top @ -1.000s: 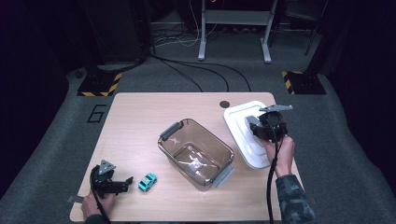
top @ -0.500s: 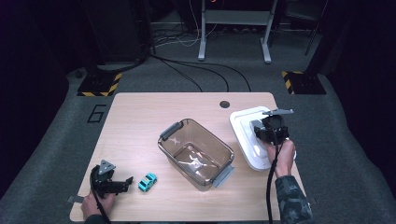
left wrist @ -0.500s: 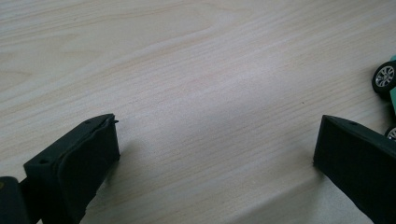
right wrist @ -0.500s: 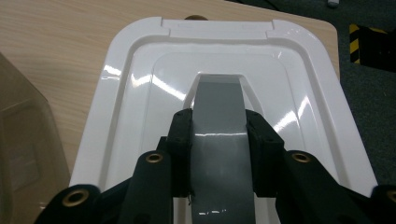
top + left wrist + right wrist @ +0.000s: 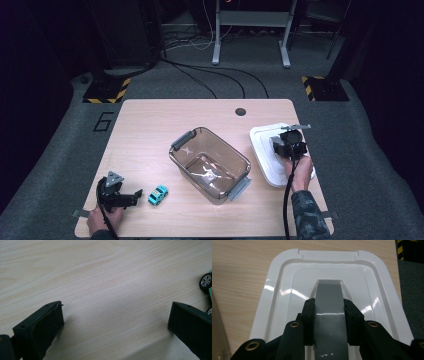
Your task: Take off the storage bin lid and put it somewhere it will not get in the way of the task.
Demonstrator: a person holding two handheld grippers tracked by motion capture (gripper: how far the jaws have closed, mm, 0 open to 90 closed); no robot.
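Right gripper [image 5: 329,322] clamped on grey handle [image 5: 329,302] of white lid [image 5: 262,150]; lid shifted toward right table edge, away from clear bin [image 5: 210,162]. Left gripper [image 5: 116,322] spread wide beside teal toy car [image 5: 157,194], ready for pickup.

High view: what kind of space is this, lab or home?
Likely a lab or recording bay: a light wooden table with a number 6 marked beside it, yellow-black hazard-striped blocks, and black cables across grey carpet.

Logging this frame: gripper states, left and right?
Left gripper: open, empty, beside the toy car.
Right gripper: closed on the white lid's grey handle.
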